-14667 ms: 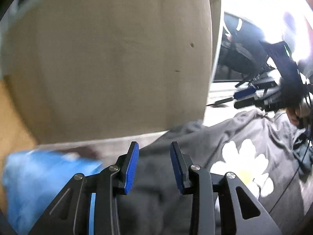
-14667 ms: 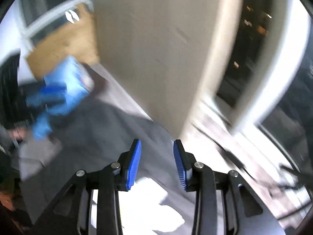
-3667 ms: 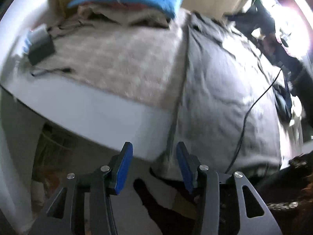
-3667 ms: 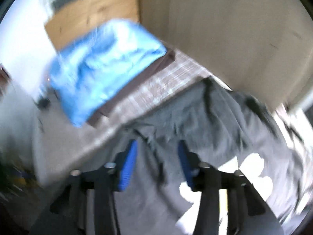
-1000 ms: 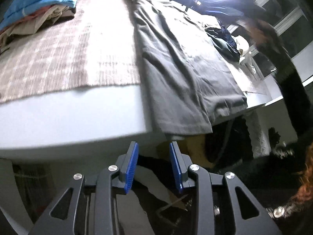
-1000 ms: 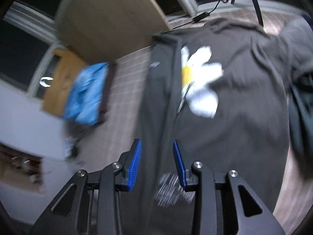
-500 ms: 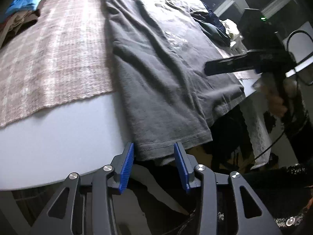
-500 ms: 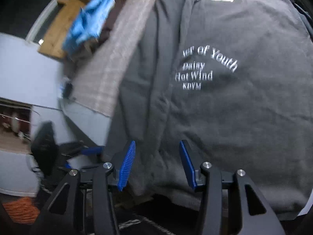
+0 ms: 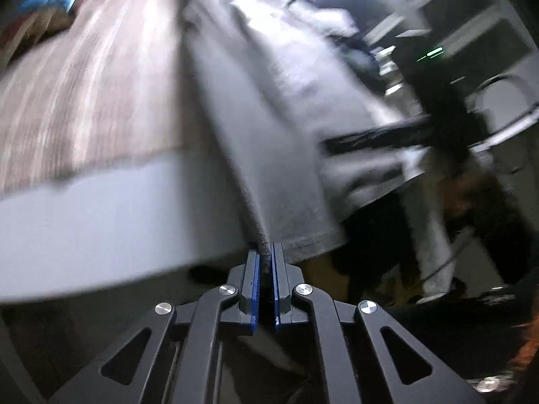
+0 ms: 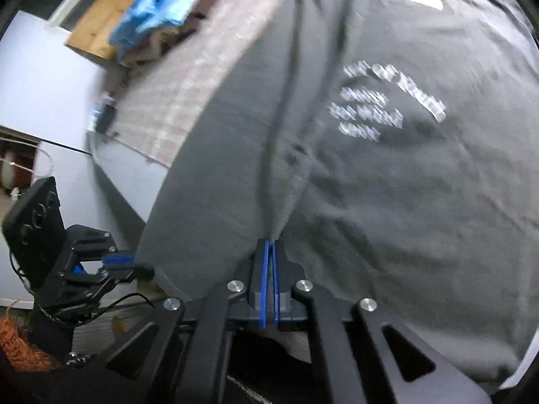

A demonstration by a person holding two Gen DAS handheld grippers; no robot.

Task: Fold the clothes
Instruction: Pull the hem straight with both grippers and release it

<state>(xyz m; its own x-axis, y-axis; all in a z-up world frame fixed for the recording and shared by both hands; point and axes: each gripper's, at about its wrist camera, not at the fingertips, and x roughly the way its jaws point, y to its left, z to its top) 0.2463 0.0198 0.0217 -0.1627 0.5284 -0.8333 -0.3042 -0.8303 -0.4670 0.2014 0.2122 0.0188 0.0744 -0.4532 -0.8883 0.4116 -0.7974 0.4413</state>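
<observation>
Hem of grey T-shirt point(image 10: 387, 175) hangs over the white table point(image 9: 111, 215) edge; left gripper point(image 9: 265, 252) pinches its lower corner, right gripper point(image 10: 268, 249) clamps the hem further along, both jaws closed on cloth

Matt grey cloth shirt point(image 10: 387, 185) (soft knit)

shirt point(image 10: 387, 175): dark grey tee | print: white lettering mid-body, white flower patch toward far end | pose: spread flat, wrinkled, long creases running lengthwise | place: on table beside plaid cloth, hem hanging over near edge | hem pinched at two spots, fabric bunched into ridges there
</observation>
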